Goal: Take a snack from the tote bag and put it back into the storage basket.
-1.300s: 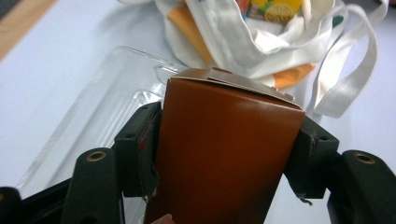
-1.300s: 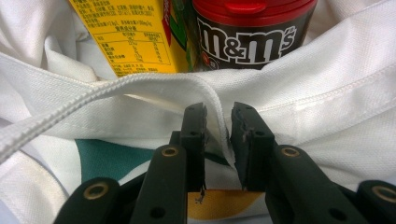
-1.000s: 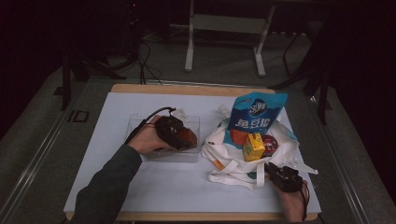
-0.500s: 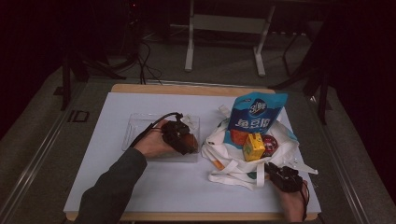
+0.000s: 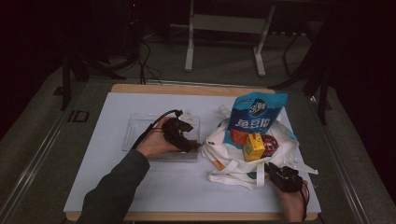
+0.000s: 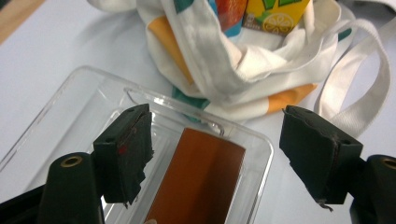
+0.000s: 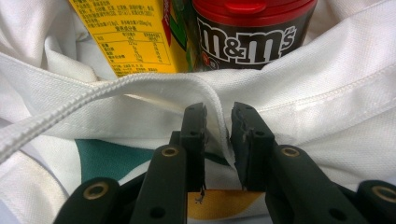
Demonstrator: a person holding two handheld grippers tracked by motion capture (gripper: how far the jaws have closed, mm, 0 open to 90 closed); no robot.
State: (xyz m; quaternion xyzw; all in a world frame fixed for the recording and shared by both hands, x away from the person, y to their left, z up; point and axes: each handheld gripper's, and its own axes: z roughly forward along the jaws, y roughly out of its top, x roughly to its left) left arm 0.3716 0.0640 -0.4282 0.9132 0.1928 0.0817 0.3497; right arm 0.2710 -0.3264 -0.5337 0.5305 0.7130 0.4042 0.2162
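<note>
A dark room surrounds a wooden table [image 5: 187, 88] covered with a white sheet [image 5: 140, 186]; grey floor and a metal stand lie beyond it.

The left gripper [image 6: 219, 158] hangs over a clear plastic tray [image 6: 70, 107] with its two black jaws wide apart. They have just been opening, and the pads press on nothing. Below and between them a flat brown rectangular bar [image 6: 198, 179] lies on the bottom of the tray, free of the jaws. In the high view this gripper [image 5: 180, 133] sits above the right end of the tray [image 5: 135, 128], held by the person's left hand [image 5: 152, 142]. Just beside the tray is a white cloth tote bag with teal and orange patches [image 6: 224, 79].

The right gripper [image 7: 218, 140] is clenched on a fold of the bag's white cloth [image 7: 327, 107], near its seamed edge; the cloth is pinched between the two pads. Behind the fold stand a yellow juice carton [image 7: 126, 32] and a dark brown M&M's tub with a red lid [image 7: 252, 32], touching each other inside the bag. In the high view the right gripper [image 5: 285, 177] is at the bag's [image 5: 224, 140] near right edge, and a tall blue snack pouch [image 5: 254, 116] rises, probably leaning, from the bag behind the carton [image 5: 253, 147].
</note>
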